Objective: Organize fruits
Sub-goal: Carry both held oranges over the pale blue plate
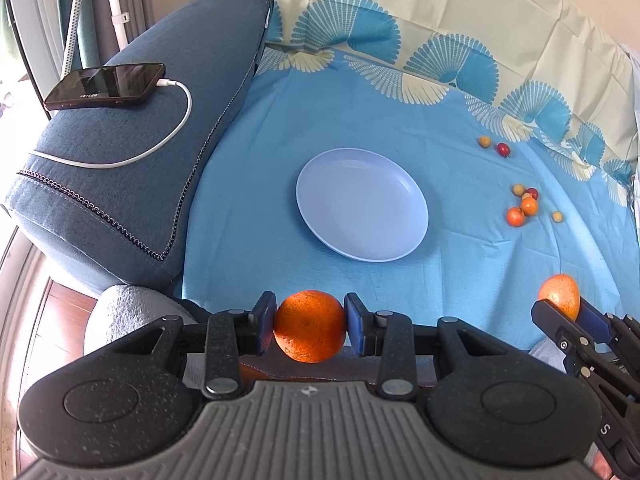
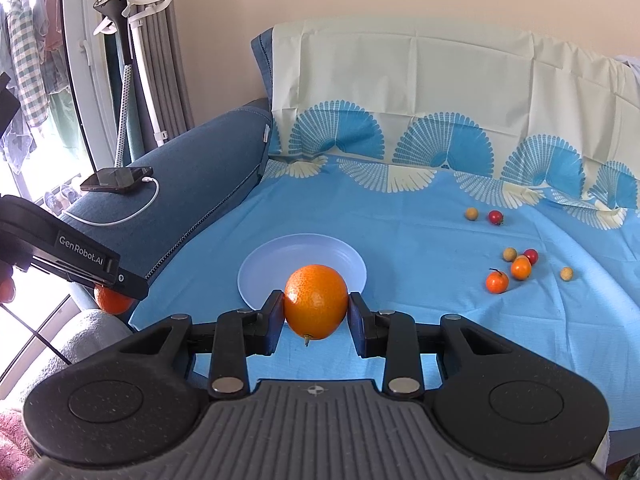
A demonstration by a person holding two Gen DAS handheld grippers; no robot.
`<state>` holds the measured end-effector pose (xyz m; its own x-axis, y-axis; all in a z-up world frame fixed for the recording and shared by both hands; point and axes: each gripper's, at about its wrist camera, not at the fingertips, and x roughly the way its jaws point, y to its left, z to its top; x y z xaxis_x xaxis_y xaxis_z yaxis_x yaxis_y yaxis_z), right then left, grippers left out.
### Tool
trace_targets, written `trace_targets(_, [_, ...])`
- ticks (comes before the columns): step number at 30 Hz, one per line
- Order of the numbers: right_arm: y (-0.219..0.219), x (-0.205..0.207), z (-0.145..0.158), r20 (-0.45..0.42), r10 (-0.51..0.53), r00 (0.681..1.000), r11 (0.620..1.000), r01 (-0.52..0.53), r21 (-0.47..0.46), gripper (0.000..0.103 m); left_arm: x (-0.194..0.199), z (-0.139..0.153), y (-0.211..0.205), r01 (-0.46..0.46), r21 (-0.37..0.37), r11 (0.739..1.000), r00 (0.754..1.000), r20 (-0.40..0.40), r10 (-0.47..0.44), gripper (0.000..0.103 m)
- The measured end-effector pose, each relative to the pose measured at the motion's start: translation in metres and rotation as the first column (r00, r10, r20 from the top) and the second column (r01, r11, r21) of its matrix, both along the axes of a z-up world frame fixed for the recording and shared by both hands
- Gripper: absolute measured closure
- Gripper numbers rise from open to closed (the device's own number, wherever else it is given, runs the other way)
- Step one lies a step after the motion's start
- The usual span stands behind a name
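two oranges [image 1: 309,330] [image 2: 316,307] held, plate [image 1: 362,204] seemingly empty

At your ten o'clock, a dark phone [image 1: 105,86] lies flat on the blue sofa armrest [image 1: 132,168], screen up. A white charging cable [image 1: 132,156] is plugged into its right end and loops down across the cushion toward nine o'clock. Spread from the centre out to three o'clock you have a blue cloth [image 1: 440,140] with a fan pattern, its cream edge climbing the backrest at twelve. At your eleven o'clock stand a garment steamer [image 2: 116,12] and grey curtains [image 2: 164,40], with clothes [image 2: 24,60] hanging by the window.
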<state>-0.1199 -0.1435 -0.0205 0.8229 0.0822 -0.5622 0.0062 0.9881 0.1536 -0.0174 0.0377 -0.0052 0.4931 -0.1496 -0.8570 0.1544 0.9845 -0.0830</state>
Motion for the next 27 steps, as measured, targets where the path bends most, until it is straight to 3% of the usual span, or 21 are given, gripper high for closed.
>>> trace_targets(27, [-0.001,0.03,-0.009,-0.038,0.006,0.999,1.0,-0.006,0.0,0.068,0.044,-0.002,-0.002,-0.016,-0.014,1.0,1.0,0.006,0.016,0.062])
